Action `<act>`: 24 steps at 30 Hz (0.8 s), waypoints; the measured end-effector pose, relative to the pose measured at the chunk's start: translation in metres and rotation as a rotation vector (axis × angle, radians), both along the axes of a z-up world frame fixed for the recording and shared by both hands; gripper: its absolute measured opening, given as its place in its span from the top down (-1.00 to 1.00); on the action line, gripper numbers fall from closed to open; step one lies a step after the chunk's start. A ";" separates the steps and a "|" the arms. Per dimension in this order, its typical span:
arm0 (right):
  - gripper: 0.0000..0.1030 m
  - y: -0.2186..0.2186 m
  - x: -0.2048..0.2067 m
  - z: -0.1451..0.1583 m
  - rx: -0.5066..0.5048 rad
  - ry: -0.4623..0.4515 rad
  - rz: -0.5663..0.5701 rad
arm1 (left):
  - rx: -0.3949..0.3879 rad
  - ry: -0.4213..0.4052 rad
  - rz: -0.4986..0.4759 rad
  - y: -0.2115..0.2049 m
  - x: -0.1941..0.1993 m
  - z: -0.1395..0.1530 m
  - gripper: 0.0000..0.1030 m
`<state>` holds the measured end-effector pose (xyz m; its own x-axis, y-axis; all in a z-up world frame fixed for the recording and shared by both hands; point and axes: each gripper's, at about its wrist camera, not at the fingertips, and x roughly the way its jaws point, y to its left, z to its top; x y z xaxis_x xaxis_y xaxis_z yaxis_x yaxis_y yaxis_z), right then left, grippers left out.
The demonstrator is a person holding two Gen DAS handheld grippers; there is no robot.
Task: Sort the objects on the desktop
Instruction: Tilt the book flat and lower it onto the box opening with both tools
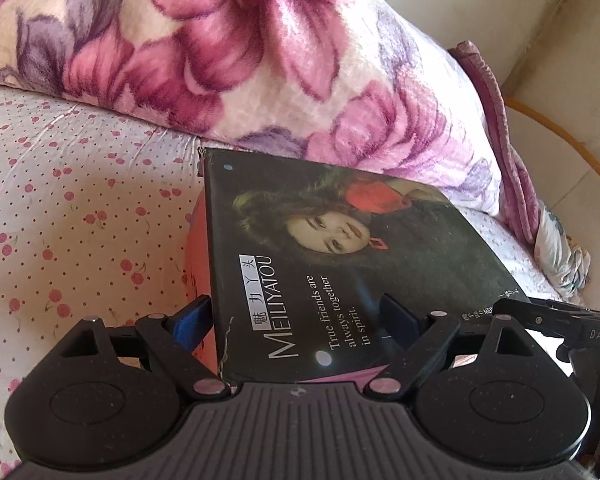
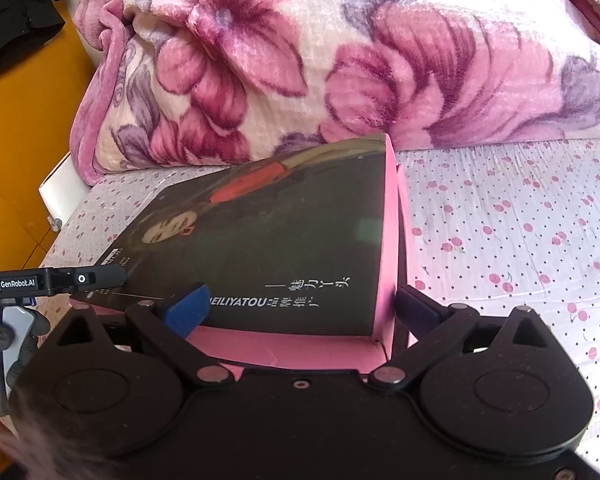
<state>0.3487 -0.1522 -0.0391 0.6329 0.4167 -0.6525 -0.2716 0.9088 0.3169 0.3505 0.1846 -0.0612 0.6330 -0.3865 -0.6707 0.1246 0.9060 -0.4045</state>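
Pink-and-black cardboard: a MEILIYATOU gift box with a dark printed lid and pink sides lies on the bed, its far edge right against the folded blanket.
Left gripper: one blue pad sits outside the box's left wall and the other rests over the lid, so the jaws straddle that corner at wide spread; whether they press the card I cannot tell.
Right gripper: likewise spread wide across the box's right corner, one pad on the lid, the other outside the pink wall; a firm pinch is not visible.
Likely step: a two-handed lift or shift of the box, by my reading.
Risk, lid: it is already torn near the left corner, and squeezing there could split it further.
Risk, grip: the lid looks loose on its pink base, so uneven lifting could tip it or pull lid from base.
Risk, blanket: pushing forward would jam the box into the plush.
Surface: a white bedsheet printed with red cherries, soft and wrinkled.
Blanket: a thick floral fleece blanket in pink and purple, behind the box.
Room: a pale wall at one side, orange-yellow furniture at the other.
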 end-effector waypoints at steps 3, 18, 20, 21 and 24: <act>-0.96 -0.001 -0.001 -0.002 0.000 0.002 0.002 | 0.014 0.020 -0.002 -0.003 -0.002 0.001 -0.75; -0.94 -0.008 -0.002 -0.011 -0.005 0.011 -0.016 | 0.114 0.039 -0.016 -0.023 0.003 -0.006 -0.82; -0.94 -0.008 -0.003 -0.012 -0.022 0.001 -0.025 | 0.116 0.026 -0.017 -0.022 0.002 -0.006 -0.82; -0.94 -0.008 -0.003 -0.012 -0.032 -0.006 -0.029 | 0.126 0.006 -0.017 -0.023 0.000 -0.005 -0.82; -0.93 -0.008 -0.002 -0.012 -0.060 -0.028 -0.040 | 0.182 -0.068 -0.022 -0.027 -0.006 -0.002 -0.82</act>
